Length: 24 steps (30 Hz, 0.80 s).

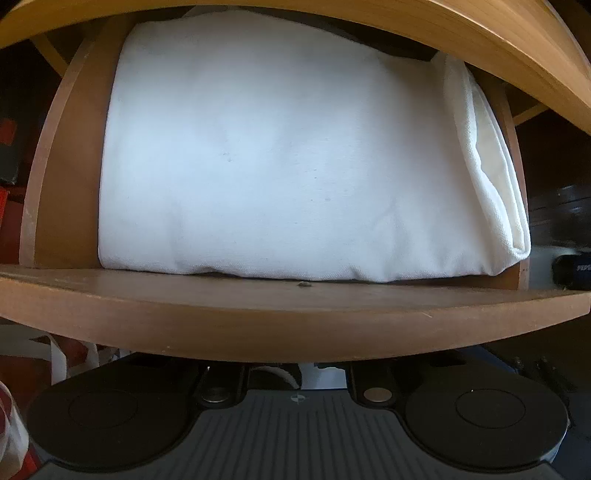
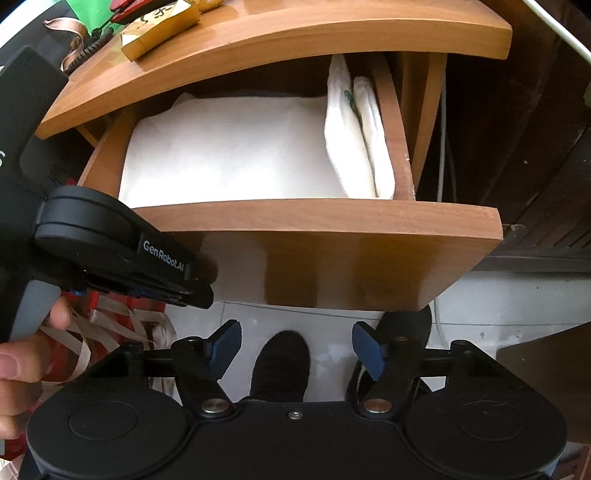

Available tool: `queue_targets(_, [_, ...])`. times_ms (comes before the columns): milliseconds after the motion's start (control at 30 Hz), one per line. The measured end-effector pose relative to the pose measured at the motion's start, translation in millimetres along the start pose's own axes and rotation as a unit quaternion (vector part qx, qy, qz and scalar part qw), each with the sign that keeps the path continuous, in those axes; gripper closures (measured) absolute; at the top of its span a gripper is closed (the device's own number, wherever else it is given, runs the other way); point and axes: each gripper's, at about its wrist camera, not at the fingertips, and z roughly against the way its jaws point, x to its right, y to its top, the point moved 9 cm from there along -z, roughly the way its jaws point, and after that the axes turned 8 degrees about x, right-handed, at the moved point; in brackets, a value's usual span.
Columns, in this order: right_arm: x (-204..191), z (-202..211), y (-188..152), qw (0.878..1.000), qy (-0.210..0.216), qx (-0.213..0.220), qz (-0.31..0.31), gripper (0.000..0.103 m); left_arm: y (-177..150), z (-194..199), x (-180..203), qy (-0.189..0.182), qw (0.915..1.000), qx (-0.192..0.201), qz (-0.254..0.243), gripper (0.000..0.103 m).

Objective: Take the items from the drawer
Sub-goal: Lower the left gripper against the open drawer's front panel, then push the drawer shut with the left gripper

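**Ana:** Right wrist view, looking down: what is biggest?

**Ben:** A wooden nightstand [image 2: 280, 40] with one drawer [image 2: 332, 251] pulled out under its top. Inside, a large folded white cloth [image 2: 229, 155] lies flat and fills most of the floor. Two smaller folded cloths [image 2: 360, 140] stand on edge, wedged between it and the drawer's right wall.

**Ana:** And the tools?

**Ben:** The right tool [image 2: 295, 349] hangs below the drawer front, its blue-padded fingers spread wide, gripping nothing. The left tool [image 2: 192, 291] sits at the drawer's left front corner. From this side its fingers look pressed together, but I cannot tell whether they pinch the wood. In the left wrist view its fingertips are hidden under the drawer front [image 1: 295, 317].

**Ana:** What could go wrong?

**Ben:** I judge the nightstand top to be the main hazard. It overhangs the back half of the drawer, so a tool lifted straight up from deep inside would strike it. The big cloth is limp and broad; pinched at one edge, it would likely unfold and drag on the rim.

**Ana:** Where is there room?

**Ben:** Above the front half of the drawer. A narrow bare strip shows left of the big cloth; the right side is packed tight. A small gold box [image 2: 159, 29] lies on the top near its edge. A person's dark shoe [image 2: 280, 365] stands on the floor below.
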Motion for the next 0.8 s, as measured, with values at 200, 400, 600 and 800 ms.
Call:
queue_targets(200, [0,-2,6,1.000,0.001,0.008,0.002,0.046,0,1,-1,0.001,1.0000,0.000,0.006,0.089])
queue_targets(400, [1,-1,15,1.000,0.003,0.020,0.003,0.047,1,1,2,0.004,1.0000,0.006,-0.001,0.089])
queue_targets(600, [0,-1,25,0.999,0.003,0.031,0.006,0.047,5,2,0,0.003,0.9999,0.013,-0.001,0.089])
queue_targets(800, [0,-2,32,0.999,0.003,0.039,0.011,0.047,7,1,-3,0.002,0.9998,0.017,0.002,0.089])
